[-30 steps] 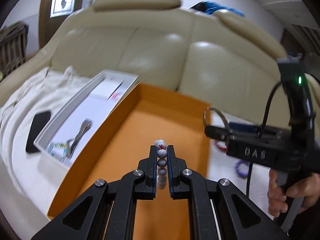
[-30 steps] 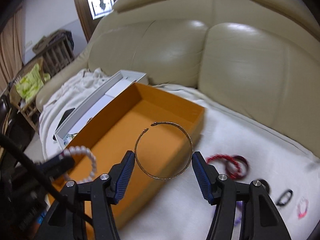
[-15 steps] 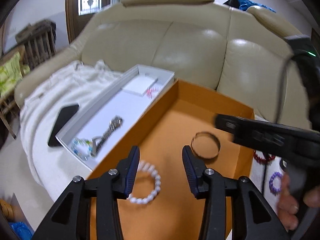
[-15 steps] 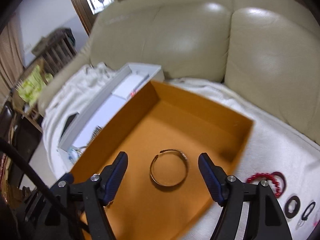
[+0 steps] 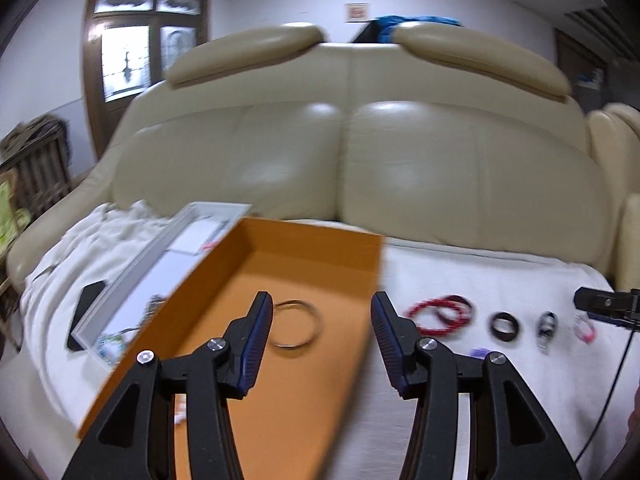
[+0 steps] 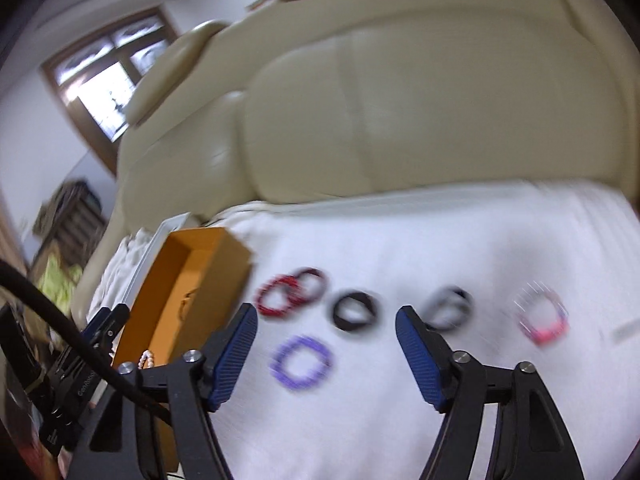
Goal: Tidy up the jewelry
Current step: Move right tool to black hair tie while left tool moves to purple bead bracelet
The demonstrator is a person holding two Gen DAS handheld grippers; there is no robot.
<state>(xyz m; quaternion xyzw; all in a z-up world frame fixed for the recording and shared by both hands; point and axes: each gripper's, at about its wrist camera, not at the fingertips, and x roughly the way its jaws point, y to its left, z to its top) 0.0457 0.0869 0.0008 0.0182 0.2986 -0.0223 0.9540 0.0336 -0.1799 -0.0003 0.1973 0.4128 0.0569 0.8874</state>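
Observation:
An orange box (image 5: 320, 248) lies on the white cloth; a thin metal bangle (image 5: 296, 323) rests inside it. The box also shows in the right wrist view (image 6: 208, 276), with a white pearl bracelet (image 6: 146, 358) at its near end. My left gripper (image 5: 322, 336) is open and empty above the box's right side. My right gripper (image 6: 326, 350) is open and empty above loose bracelets: a red pair (image 6: 290, 292), a black ring (image 6: 354, 310), a purple bead bracelet (image 6: 301, 362), a grey one (image 6: 448, 306) and a pink one (image 6: 542, 318).
A white tray (image 5: 160, 264) with small jewelry stands left of the orange box. A dark phone (image 5: 86, 308) lies on the cloth further left. The beige sofa back (image 5: 360, 160) rises behind. The right gripper's body (image 5: 604, 304) shows at the far right.
The left gripper let go of the pearl bracelet and the right let go of the bangle, both into the orange box. Both grippers have swung right, the right one over the loose bracelets.

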